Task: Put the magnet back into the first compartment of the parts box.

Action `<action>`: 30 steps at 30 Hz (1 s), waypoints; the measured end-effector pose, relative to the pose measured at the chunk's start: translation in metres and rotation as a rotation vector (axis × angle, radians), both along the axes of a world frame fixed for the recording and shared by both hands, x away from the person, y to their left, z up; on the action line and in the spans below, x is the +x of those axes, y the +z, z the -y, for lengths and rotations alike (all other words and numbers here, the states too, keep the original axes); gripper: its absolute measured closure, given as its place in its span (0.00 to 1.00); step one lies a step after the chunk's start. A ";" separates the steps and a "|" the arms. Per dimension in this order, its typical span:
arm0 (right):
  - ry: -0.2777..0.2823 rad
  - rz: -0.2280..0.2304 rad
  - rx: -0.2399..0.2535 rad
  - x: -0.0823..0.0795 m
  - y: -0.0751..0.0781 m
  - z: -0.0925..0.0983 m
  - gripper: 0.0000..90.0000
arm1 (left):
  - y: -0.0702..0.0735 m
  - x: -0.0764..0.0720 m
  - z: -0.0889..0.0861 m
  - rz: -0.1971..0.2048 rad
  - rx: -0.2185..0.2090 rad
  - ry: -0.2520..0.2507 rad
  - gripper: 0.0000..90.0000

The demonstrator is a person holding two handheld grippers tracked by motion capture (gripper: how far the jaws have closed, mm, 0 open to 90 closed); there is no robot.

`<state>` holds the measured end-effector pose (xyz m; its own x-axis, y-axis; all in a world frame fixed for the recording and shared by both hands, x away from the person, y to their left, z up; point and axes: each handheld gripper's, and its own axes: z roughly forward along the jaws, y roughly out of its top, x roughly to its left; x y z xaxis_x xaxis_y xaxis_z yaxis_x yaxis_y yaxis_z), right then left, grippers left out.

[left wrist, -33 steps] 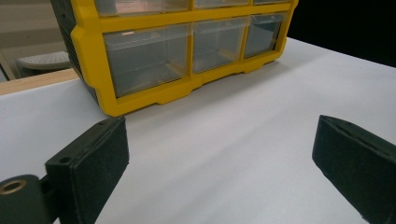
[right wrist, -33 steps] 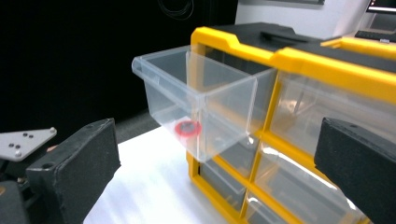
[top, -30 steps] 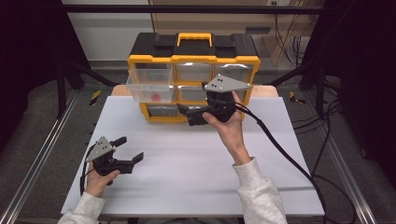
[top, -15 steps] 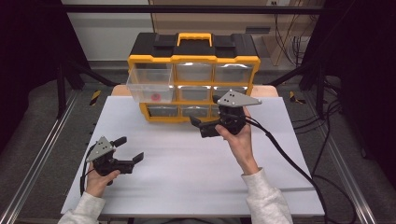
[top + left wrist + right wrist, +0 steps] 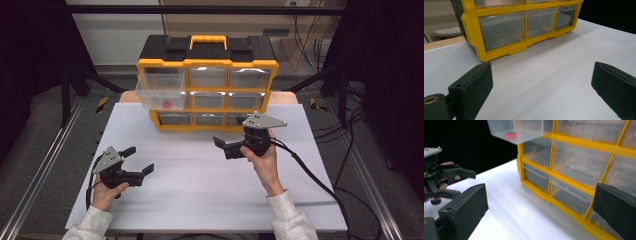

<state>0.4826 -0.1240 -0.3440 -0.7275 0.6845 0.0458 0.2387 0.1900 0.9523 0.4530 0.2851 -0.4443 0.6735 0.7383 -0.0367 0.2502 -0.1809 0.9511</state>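
Right tool (image 5: 226,146) hangs open and empty just before the cabinet (image 5: 207,90) at the tabletop's (image 5: 200,200) far edge; left tool (image 5: 138,161) likewise open, well apart. Its pulled-out top-left drawer (image 5: 161,90), thin clear plastic, looks light and slippery: pinch its front lip gently.

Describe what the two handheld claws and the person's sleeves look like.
Both the left claw and right claw are black, each topped by a grey three-cornered plate. Their jaws are broad, flat black blocks with a matte, finely textured face. A black cable trails from the right one. The person wears light grey sleeves.
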 end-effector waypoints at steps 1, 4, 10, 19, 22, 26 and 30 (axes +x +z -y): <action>-0.002 -0.002 -0.002 -0.001 -0.003 0.001 0.01 | 0.000 0.000 0.000 0.000 0.000 0.000 0.04; -0.009 -0.006 -0.006 -0.002 -0.011 0.004 0.01 | 0.000 0.000 0.000 0.000 0.001 0.000 0.04; -0.019 -0.023 -0.021 -0.006 -0.026 0.011 0.01 | 0.000 0.000 0.000 0.001 -0.001 0.002 0.04; -0.039 -0.041 -0.030 -0.011 -0.046 0.029 0.01 | 0.000 0.000 0.001 0.000 0.002 0.000 0.04; -0.051 -0.041 -0.029 -0.013 -0.053 0.035 0.01 | 0.000 0.000 0.001 0.000 0.002 0.000 0.04; -0.067 -0.033 -0.023 -0.016 -0.063 0.045 0.01 | 0.000 0.000 0.001 0.001 0.005 -0.002 0.04; -0.077 -0.039 -0.008 -0.018 -0.073 0.056 0.01 | 0.000 0.000 0.001 0.000 0.007 -0.001 0.04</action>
<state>0.4648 -0.1804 -0.4174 -0.6706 0.7388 0.0674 0.2900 0.1774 0.9404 0.4528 0.2844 -0.4446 0.6744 0.7377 -0.0320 0.2502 -0.1875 0.9499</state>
